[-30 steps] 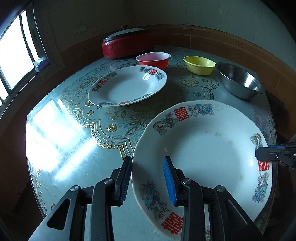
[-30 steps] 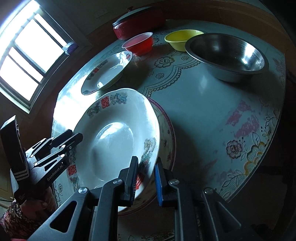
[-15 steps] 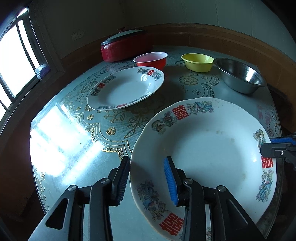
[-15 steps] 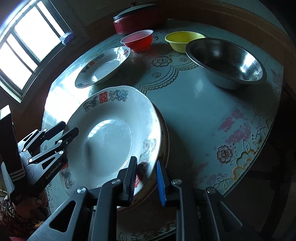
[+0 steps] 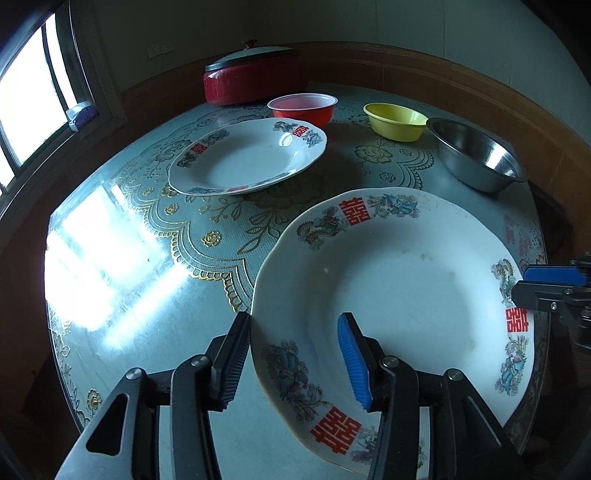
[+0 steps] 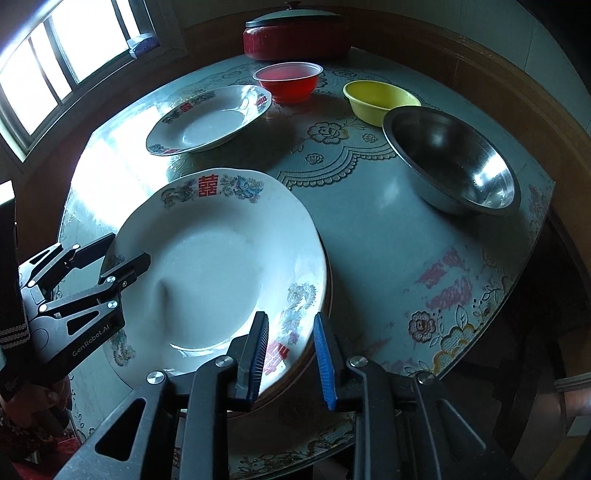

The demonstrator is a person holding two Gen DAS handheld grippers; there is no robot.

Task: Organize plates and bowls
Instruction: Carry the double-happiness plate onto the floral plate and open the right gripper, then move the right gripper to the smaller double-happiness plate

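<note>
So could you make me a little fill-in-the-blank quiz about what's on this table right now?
1. The bowl between the red bowl and the steel bowl is coloured ____.
2. Both sets of jaws straddle the rim of the large ____ near the table edge.
3. The red pot at the back is covered by a ____.

Missing words: yellow; plate; lid

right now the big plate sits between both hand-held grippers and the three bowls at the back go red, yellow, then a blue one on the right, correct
Not quite: the bowl on the right is bare metal, not blue, as the right wrist view shows. The rest holds: the big plate sits between both hand-held grippers, and the red bowl and yellow bowl come first.
</note>
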